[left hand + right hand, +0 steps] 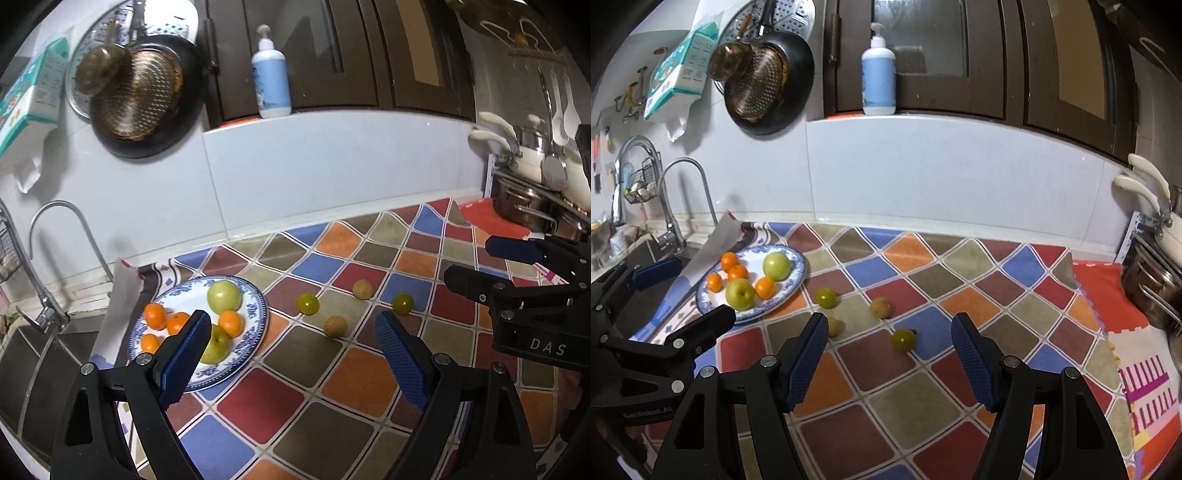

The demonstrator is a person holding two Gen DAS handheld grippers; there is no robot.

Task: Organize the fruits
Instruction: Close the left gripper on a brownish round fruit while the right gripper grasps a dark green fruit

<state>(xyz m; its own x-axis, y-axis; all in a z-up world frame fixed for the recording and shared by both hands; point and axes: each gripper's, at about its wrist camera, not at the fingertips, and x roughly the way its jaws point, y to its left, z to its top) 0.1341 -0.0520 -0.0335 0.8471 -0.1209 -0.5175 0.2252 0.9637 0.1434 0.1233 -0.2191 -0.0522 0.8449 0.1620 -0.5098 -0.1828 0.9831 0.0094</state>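
Observation:
A blue-patterned plate [255,295] [798,258] at the left holds two green apples [224,295] [740,293] and several oranges [155,315] [765,287]. On the checkered cloth lie two small green fruits [307,303] [402,303] [903,339] [826,297] and two tan fruits [335,326] [362,289] [880,307]. My left gripper [291,332] is open and empty above the cloth beside the plate. My right gripper [890,339] is open and empty, with a green fruit between its fingers further ahead.
A sink with a tap [670,218] lies left of the plate. A pan [147,99] hangs on the wall. A soap bottle [878,70] stands on the ledge. Pots [524,199] stand at the right on a red mat [1108,295].

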